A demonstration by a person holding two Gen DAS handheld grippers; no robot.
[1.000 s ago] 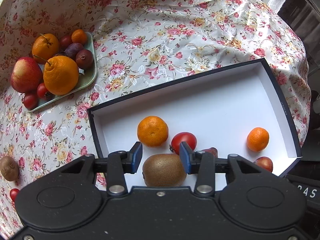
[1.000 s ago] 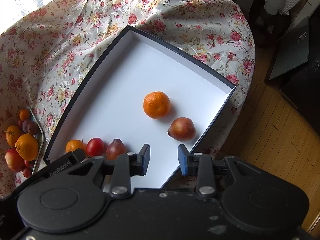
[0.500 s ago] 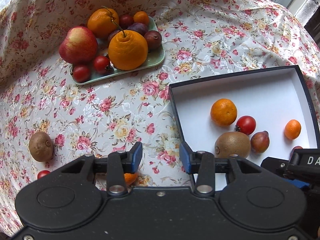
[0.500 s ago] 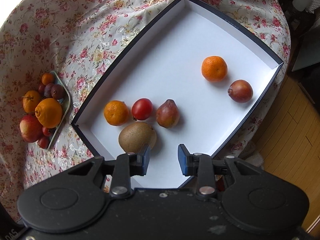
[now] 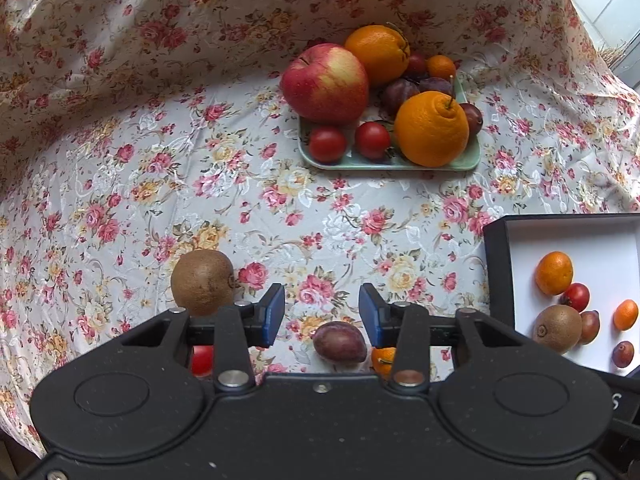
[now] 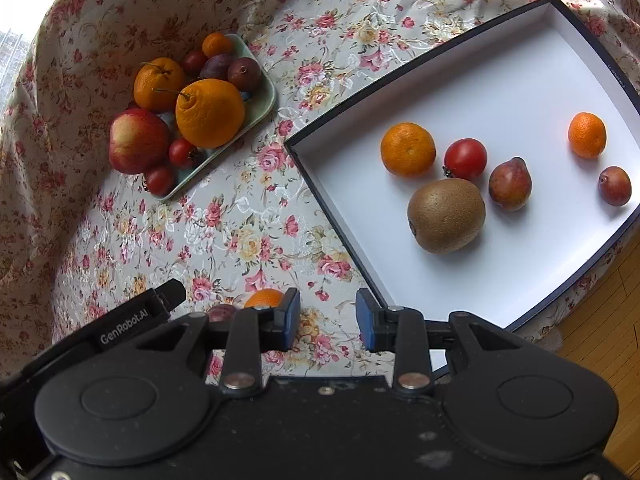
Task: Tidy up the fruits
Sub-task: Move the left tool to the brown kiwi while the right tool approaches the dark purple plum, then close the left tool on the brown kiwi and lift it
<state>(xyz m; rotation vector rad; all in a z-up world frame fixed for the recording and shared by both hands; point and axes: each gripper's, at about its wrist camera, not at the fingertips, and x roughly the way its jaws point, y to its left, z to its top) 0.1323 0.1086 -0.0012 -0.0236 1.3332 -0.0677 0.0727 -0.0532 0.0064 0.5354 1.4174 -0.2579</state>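
Kiwi [image 5: 203,281] sits just left of my left gripper [image 5: 322,314], jaws spread, empty; plum [image 5: 339,342] lies under the gap. My right gripper [image 6: 328,316] is spread too, white box [image 6: 532,80] to its right.

Black grippers [image 5: 322,312], blue pads [image 6: 291,318]

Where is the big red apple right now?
The red apple sits at the left end of the green tray on the floral cloth, touching a large orange behind it, two small tomatoes in front.
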